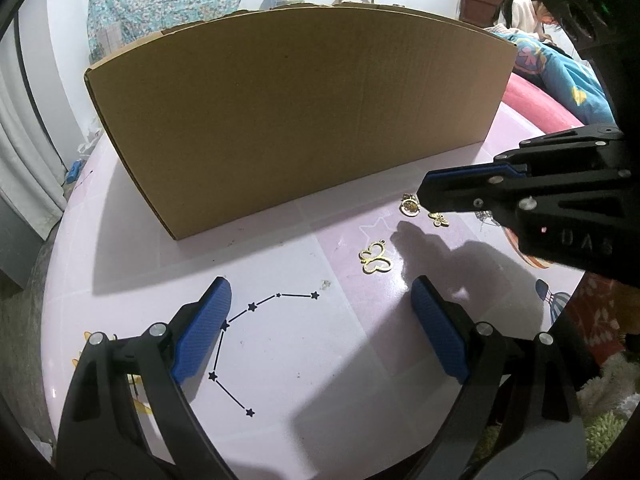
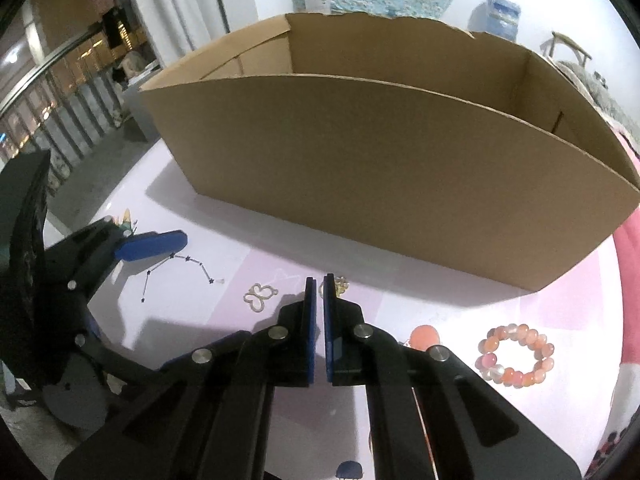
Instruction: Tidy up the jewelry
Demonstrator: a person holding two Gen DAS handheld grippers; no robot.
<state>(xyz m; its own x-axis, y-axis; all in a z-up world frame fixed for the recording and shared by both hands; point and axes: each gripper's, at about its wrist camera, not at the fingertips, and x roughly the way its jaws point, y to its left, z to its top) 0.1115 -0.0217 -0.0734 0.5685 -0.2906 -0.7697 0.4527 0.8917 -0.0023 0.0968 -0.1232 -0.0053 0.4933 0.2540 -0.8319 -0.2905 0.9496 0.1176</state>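
Note:
A gold butterfly pendant (image 1: 375,257) lies on the pink table, also seen in the right wrist view (image 2: 259,295). A round gold charm (image 1: 410,205) and a small gold butterfly charm (image 1: 439,219) lie further right. My right gripper (image 2: 318,284) is shut with nothing visible between its pads, its tip just in front of the round charm (image 2: 341,283); in the left wrist view it (image 1: 422,196) hovers by that charm. My left gripper (image 1: 320,292) is open and empty, low over the table near the big butterfly. A pink bead bracelet (image 2: 516,355) lies to the right.
A large open cardboard box (image 2: 400,168) stands across the back of the table (image 1: 280,360), also in the left wrist view (image 1: 296,112). A constellation print (image 1: 240,340) marks the tabletop. A round orange-pink object (image 2: 425,337) sits behind my right gripper's finger. Bedding lies beyond the table's right edge.

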